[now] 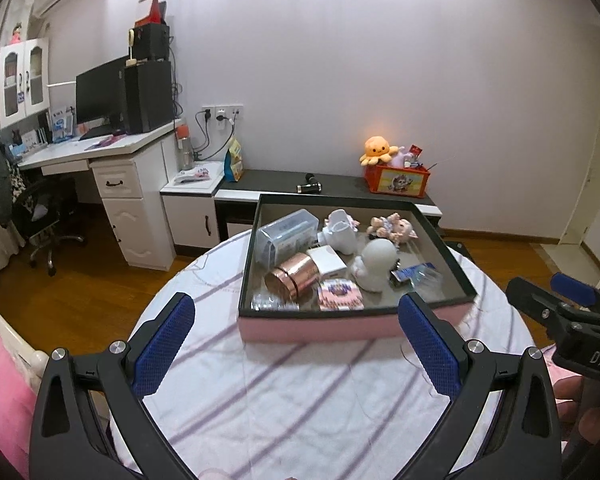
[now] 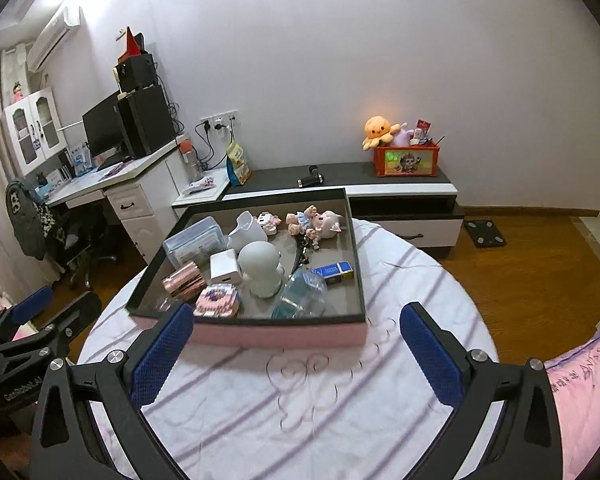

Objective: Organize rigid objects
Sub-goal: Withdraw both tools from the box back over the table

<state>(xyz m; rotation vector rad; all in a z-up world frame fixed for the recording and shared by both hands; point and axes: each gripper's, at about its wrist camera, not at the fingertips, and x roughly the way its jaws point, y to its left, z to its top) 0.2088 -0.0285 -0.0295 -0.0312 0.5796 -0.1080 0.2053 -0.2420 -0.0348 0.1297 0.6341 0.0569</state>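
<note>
Nearby, shallow pink-walled rectangular tray, glossy trinkets.

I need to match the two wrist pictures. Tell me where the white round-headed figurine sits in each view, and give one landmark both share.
Left wrist view: the white round-headed figurine stands right of centre in the pink-sided tray, right of the copper tin.
Right wrist view: the figurine stands near the tray's middle, right of the small white box.
Shared landmark: the orange octopus plush on the low cabinet.
</note>
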